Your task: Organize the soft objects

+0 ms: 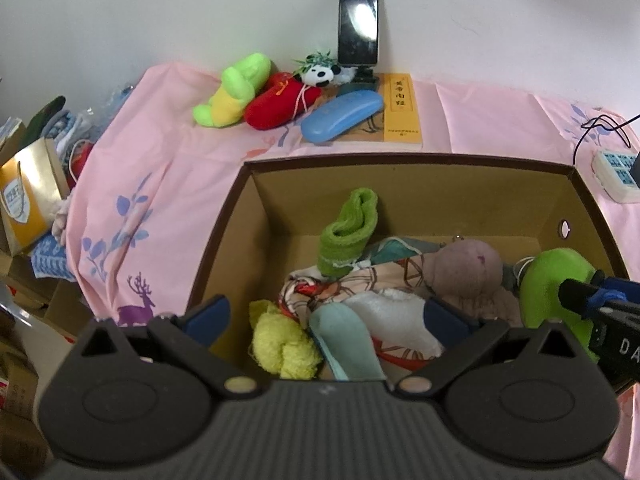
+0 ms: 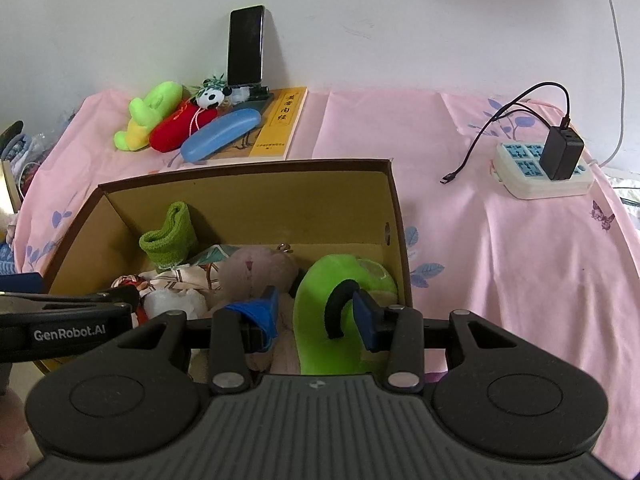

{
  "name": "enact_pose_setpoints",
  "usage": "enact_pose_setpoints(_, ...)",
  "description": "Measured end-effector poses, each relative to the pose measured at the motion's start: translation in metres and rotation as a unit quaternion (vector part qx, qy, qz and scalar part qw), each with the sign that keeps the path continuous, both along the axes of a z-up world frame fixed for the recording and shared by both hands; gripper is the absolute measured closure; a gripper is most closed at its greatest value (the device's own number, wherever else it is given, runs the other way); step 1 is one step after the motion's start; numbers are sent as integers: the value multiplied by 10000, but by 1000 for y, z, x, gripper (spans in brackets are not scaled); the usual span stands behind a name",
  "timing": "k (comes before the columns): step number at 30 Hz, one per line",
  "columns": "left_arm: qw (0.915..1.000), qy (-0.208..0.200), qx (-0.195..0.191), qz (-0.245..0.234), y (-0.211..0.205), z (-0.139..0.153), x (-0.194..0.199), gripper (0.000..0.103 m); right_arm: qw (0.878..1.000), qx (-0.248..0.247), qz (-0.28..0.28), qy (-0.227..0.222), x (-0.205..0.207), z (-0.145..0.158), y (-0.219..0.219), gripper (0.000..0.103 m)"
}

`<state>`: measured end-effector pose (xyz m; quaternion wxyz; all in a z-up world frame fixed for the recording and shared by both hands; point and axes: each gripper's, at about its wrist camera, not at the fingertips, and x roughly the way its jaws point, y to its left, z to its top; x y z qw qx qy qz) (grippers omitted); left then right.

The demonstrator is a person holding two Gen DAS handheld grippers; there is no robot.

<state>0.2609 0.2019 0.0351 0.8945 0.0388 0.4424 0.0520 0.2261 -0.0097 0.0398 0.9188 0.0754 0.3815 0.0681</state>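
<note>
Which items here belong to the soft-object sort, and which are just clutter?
Job items:
- brown cardboard box
- bright green plush toy between the open right hand-held gripper fingers
- rolled green knit sock
- green-and-yellow plush, red plush, small panda plush, not yet boxed

Lying about:
- blue hard glasses case
- yellow book
- black phone on stand
- white power strip

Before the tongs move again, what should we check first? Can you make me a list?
1. Right tongs around the big green plush: ok, a finger sits on each side.
2. Squeezing it firmly: cannot tell.
3. Plush is over the cardboard box: ok.
4. Left tongs empty and open: ok.
5. Left and right tongs apart: ok, with a gap between them.
6. All soft toys packed: not ok; the green-yellow plush, red plush and panda lie outside.
</note>
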Motion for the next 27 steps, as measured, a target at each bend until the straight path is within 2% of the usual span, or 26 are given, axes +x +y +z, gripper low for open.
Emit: enact_pose_setpoints(27,9998,148,-134,77,4,-17,-2,0,9998,33,-64,205,1,-11,-4,78)
